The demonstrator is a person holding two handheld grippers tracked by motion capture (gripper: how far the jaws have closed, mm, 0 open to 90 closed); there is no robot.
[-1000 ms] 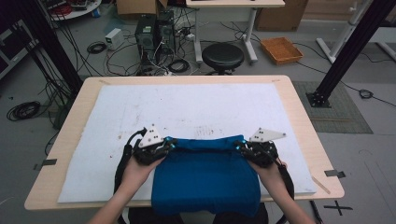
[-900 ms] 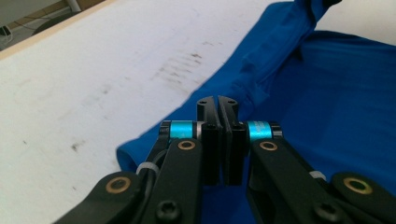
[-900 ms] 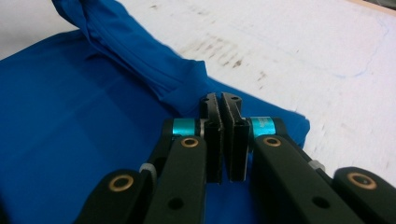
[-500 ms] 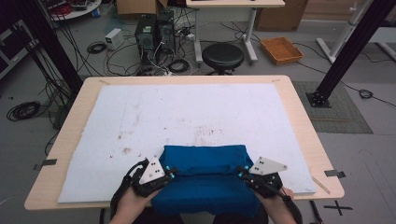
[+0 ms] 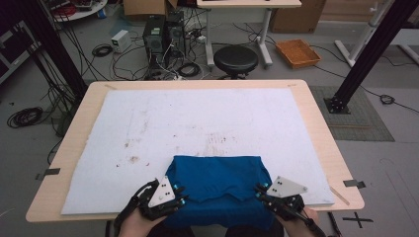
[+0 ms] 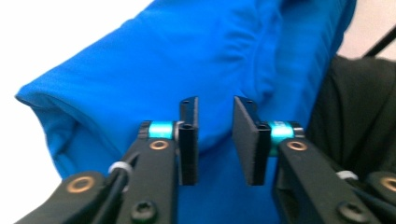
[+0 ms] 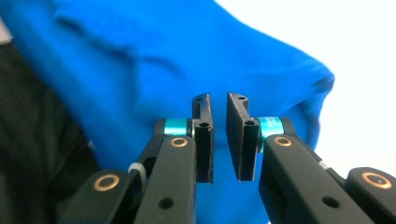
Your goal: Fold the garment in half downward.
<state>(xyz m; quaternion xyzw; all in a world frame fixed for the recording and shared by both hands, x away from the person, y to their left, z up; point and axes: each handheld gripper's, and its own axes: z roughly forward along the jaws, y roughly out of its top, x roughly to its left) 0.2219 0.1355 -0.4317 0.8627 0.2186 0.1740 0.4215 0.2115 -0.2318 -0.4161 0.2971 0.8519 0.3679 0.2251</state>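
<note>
Folding the blue garment (image 5: 217, 185) is the job I have in hand, and I judge I am between folds: a fold sits laid over, its ragged hem lying across the cloth near the worktop (image 5: 316, 123) edge closest to me. The garment lies on the white mat (image 5: 197, 123), at the mat's near edge, with its lower part hanging off the worktop toward my lap.

My left gripper (image 5: 170, 196) hovers just beside the garment's left corner, and my right gripper (image 5: 267, 193) just beside its right corner. In the left gripper view the fingers (image 6: 189, 135) stand spread with a clear gap between them, nothing caught in it, the blue cloth lying beyond. In the right gripper view the fingers (image 7: 203, 140) are parted more narrowly, a sliver of blue showing through the gap, and they pinch nothing either.

So both hands are free of the garment. The next move, as I read it, calls for a fresh grip: each gripper goes back to the garment, takes a corner or edge of the folded layer on its own side, closes firmly on every ply, and both lift together so the cloth stays level. Uneven timing would skew the fold, and a shallow bite would let the lower layer slip.
</note>
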